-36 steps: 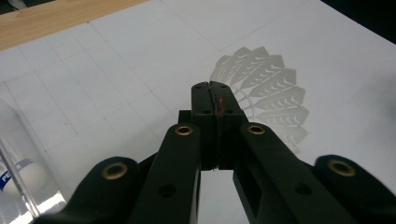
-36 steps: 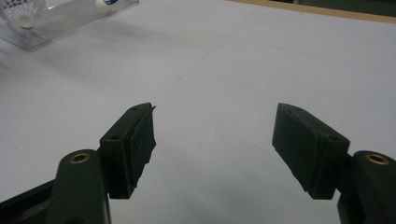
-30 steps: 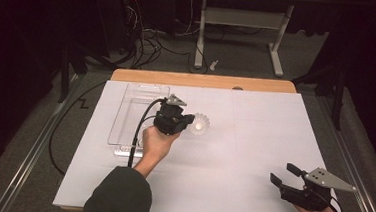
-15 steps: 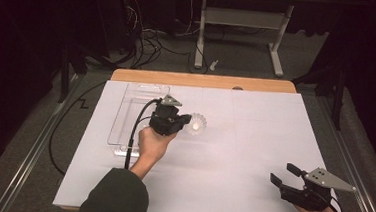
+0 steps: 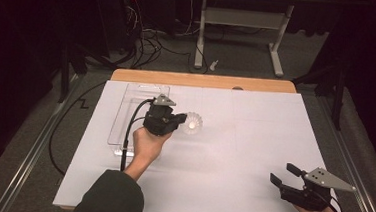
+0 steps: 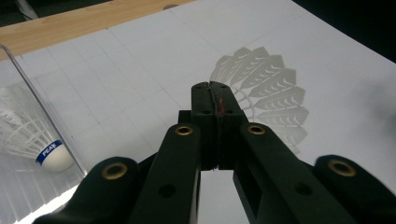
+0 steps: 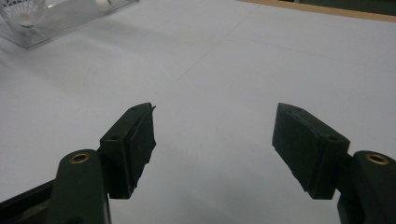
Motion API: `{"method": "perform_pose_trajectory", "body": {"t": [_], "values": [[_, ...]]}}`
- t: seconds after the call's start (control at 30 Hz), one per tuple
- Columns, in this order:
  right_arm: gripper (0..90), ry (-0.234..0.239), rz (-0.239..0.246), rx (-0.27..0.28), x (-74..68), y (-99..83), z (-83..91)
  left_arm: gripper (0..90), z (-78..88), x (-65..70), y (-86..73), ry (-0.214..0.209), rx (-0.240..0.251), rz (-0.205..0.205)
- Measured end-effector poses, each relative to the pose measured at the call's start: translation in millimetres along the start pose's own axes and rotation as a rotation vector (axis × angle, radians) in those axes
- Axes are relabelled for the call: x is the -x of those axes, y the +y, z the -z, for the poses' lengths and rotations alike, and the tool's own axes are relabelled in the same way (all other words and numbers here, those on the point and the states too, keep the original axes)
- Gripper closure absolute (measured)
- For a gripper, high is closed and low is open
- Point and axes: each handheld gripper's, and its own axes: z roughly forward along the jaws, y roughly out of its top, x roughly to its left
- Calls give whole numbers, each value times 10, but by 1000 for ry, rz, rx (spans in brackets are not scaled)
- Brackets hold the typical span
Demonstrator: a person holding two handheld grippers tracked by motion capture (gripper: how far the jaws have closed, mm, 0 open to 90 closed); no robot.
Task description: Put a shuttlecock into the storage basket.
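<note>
Our left tool [image 5: 179, 120] clenches the shuttlecock's [image 5: 193, 124] feather edge; our right tool [image 5: 286, 176] hovers released above the tabletop [image 5: 243, 140].

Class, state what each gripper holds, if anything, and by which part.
The left gripper pinches the shuttlecock by its feather skirt's edge; the right gripper holds nothing.
</note>
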Motion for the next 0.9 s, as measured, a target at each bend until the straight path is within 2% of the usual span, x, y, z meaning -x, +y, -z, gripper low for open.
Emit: {"method": "perform_pose_trajectory", "body": {"t": [0.3,0.9], "values": [[302,0,-1,0,0,0,-1,896,87,-46,-21,2,17,16],[303,1,0,0,-1,0,1,896,159,-90,-34,9,40,32]]}}
